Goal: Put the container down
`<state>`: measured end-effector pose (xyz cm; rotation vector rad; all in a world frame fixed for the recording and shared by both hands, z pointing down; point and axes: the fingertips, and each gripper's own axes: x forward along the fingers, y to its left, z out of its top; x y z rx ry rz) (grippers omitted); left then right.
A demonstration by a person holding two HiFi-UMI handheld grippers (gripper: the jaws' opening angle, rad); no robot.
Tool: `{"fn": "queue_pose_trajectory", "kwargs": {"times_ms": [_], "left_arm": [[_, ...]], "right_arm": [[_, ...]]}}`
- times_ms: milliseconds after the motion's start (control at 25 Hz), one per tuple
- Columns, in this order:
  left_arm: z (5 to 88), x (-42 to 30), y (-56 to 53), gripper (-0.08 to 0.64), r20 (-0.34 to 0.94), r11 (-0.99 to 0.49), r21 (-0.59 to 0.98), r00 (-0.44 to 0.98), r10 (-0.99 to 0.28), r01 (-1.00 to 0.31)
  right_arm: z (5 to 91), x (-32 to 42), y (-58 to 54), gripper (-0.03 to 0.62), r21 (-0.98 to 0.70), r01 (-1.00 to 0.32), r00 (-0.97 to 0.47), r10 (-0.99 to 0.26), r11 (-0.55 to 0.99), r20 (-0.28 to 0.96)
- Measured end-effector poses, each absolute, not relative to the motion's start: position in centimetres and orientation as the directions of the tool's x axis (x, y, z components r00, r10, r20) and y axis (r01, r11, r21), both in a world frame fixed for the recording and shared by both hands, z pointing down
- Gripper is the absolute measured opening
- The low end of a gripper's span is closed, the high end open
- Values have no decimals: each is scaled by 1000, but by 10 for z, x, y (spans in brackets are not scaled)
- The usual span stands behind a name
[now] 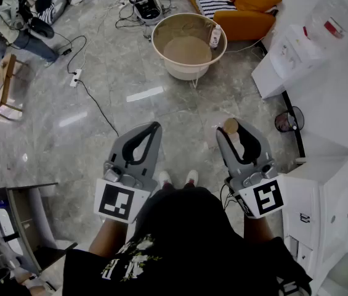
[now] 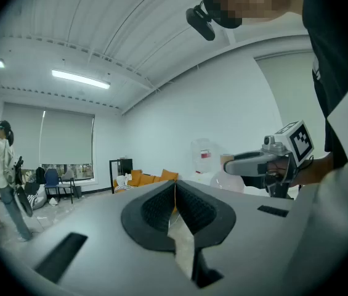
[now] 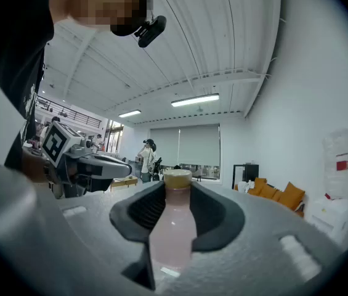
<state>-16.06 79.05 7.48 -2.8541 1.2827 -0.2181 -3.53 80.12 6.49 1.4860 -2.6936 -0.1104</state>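
Two grippers point toward the round tub (image 1: 186,71). Well short of it, the right gripper (image 3: 177,185) pinches the pink container (image 3: 174,227), cap forward, apparently carrying it for set-down. Alongside, the left gripper (image 2: 175,193) is pressed together and empty.

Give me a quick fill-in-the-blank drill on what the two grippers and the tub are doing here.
1. The right gripper grips a bottle with a ____ body.
2. The left gripper has its jaws ____, with nothing between them.
3. The beige tub stands on the ____.

Missing words: pink; shut; floor.
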Motion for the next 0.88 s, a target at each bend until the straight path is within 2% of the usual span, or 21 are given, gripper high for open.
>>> {"fn": "queue_pose_trajectory", "kwargs": {"times_ms": [880], "left_arm": [[91, -129, 791, 12, 153, -641, -57, 628, -763, -766]], "right_arm": [[70, -7, 800, 118, 68, -810, -585, -811, 582, -24]]}}
